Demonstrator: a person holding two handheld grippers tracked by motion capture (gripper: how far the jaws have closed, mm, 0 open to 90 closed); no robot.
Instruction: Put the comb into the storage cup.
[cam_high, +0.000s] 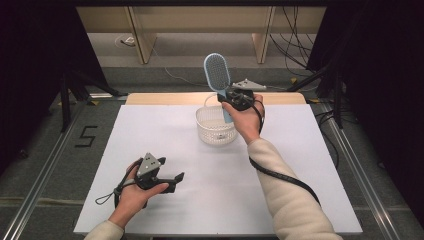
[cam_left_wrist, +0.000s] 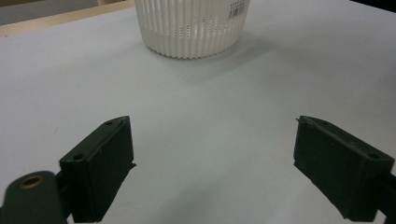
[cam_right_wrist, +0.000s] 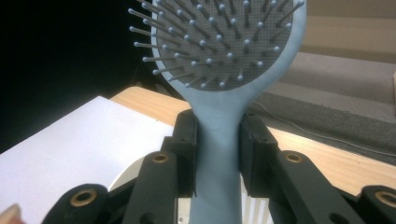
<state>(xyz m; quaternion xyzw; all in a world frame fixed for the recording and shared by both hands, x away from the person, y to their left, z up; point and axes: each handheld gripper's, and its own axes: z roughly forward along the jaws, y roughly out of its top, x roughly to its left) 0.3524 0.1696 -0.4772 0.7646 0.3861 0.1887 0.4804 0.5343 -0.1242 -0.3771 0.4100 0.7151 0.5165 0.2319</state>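
Your right claw (cam_high: 231, 98) is clamped on the brush (cam_high: 218, 75) at the neck of its handle; the right gripper view shows both pads pressed flat on the blue stem (cam_right_wrist: 218, 154), bristle head (cam_right_wrist: 224, 42) up. In the high view the brush stands near upright above the far rim of the basket (cam_high: 216, 126), handle end dipping toward or into the opening, though how deep it reaches you cannot tell from here. Your left claw (cam_high: 172, 181) rests low over the white counter (cam_high: 300, 165), jaws wide apart with nothing between them, pointed at the basket (cam_left_wrist: 192, 28), well apart from it. Likely step: lowering the brush into the basket. Risks, as judgement: the basket is light and slotted, and nothing steadies it, so a handle tip catching the rim or wall could tip or shove it toward the counter's far edge. The brush is top-heavy with the head up; let go too high and it may topple over the rim and fall out, or pull the basket over with it. The grip sits on a smooth, tapering stem, so a twist of your wrist could let the brush pivot between the pads. Bristles could snag the slots if the head goes in sideways.
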